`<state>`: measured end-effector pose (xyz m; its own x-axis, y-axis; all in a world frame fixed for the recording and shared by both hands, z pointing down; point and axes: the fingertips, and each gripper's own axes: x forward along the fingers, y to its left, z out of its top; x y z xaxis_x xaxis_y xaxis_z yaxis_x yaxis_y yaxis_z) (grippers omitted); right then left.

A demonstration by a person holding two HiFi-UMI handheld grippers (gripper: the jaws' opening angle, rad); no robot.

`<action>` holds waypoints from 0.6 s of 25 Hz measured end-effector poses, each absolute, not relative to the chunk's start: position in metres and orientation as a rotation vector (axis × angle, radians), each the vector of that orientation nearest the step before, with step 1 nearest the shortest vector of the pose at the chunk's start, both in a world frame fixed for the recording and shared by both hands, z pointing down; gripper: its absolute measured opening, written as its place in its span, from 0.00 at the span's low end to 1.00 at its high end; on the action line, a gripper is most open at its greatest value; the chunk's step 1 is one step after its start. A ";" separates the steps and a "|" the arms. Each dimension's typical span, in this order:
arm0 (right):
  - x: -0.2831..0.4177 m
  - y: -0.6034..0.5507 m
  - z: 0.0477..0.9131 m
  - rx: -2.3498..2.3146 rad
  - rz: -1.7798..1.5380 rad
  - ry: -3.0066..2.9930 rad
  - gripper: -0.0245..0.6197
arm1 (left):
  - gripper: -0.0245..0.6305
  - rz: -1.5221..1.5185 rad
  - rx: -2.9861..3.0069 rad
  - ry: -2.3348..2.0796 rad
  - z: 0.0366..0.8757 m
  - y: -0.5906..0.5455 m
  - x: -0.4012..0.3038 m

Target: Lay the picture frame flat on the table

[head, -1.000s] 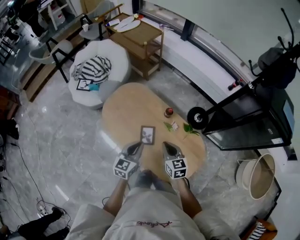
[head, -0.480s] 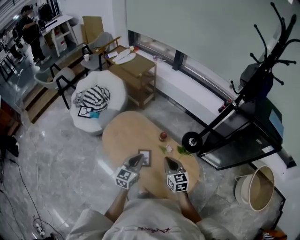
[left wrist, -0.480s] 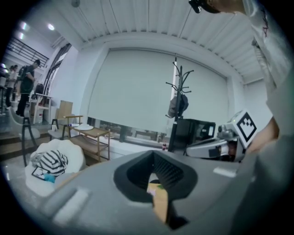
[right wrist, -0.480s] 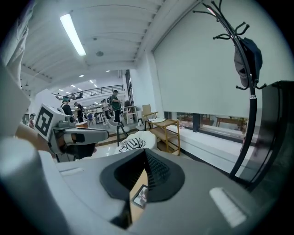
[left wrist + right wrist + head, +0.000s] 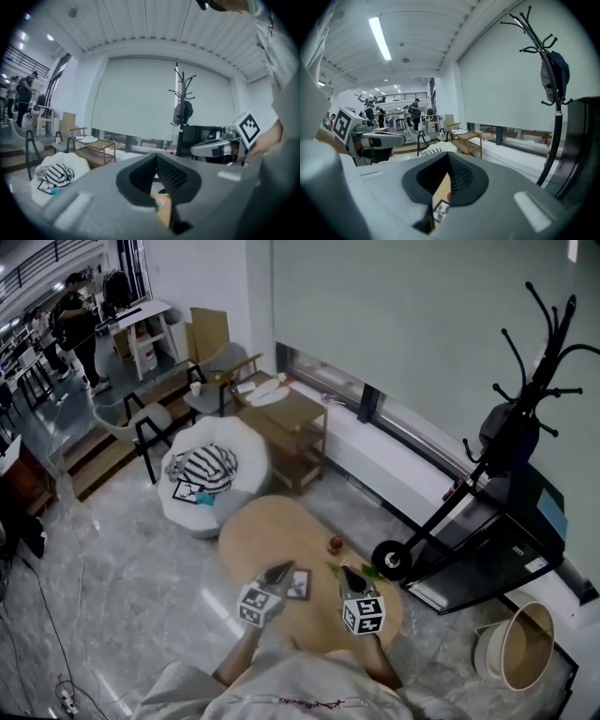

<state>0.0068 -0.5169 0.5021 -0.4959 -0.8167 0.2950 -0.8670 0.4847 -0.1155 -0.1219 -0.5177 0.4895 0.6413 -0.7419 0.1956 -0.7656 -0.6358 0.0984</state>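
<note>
Wooden oval table carried the picture frame, which lay flat on the half nearer the person. In the head view the frame was small and its left edge was overlapped by the left gripper. The right gripper view showed only a sliver of it beneath the jaws. The frame lay between the left gripper and the right gripper, just beside the former and lower than both. Both grippers' jaws were closed together, gripping nothing. The frame had a dark border around a pale print with a dark motif that could not be made out.
</note>
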 end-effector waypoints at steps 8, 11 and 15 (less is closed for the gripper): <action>-0.007 -0.523 0.483 1.445 0.317 -2.572 0.04 | 0.04 0.169 2.707 -1.306 0.465 -0.521 -0.136; -0.008 -0.524 0.481 1.447 0.319 -2.578 0.04 | 0.04 0.165 2.708 -1.312 0.462 -0.522 -0.137; -0.006 -0.526 0.480 1.454 0.326 -2.577 0.04 | 0.04 0.159 2.710 -1.319 0.458 -0.524 -0.138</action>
<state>-0.0058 -0.5256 0.4799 -0.5127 -0.8219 0.2482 -0.8578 0.5023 -0.1085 -0.1378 -0.5237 0.4583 0.6138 -0.7754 0.1484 -0.7884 -0.6117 0.0649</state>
